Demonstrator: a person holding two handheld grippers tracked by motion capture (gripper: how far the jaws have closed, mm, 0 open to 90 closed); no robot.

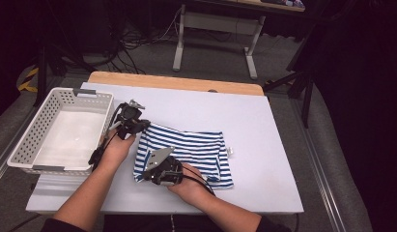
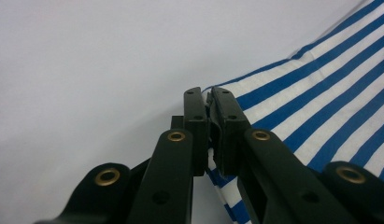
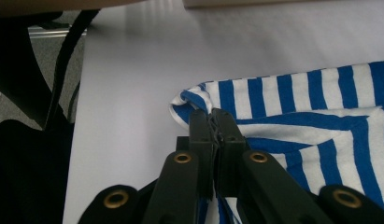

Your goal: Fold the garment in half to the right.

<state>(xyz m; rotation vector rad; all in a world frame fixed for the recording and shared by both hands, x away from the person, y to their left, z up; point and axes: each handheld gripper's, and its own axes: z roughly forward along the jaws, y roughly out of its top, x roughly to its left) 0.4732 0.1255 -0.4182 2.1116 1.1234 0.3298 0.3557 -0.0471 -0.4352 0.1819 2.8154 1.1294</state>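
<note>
Where no writing reads, striped cloth [image 1: 186,152], small tag [image 1: 230,152].

A white plastic basket [image 1: 61,129] with holes in its walls stands at the left edge of the white table top [image 1: 263,145], partly over it. Behind the table is a wooden board [image 1: 177,82], then grey metal legs [image 1: 179,43], perhaps of a desk, and dark cables [image 1: 133,41] on the floor.

We note two black claws [image 1: 133,123] [image 1: 162,173], each with brass-ringed rivets [image 2: 176,136] (four per view), trailing black cables [image 1: 102,150]; one carries a grey three-cornered plate [image 1: 157,157]; sleeves dark.
</note>
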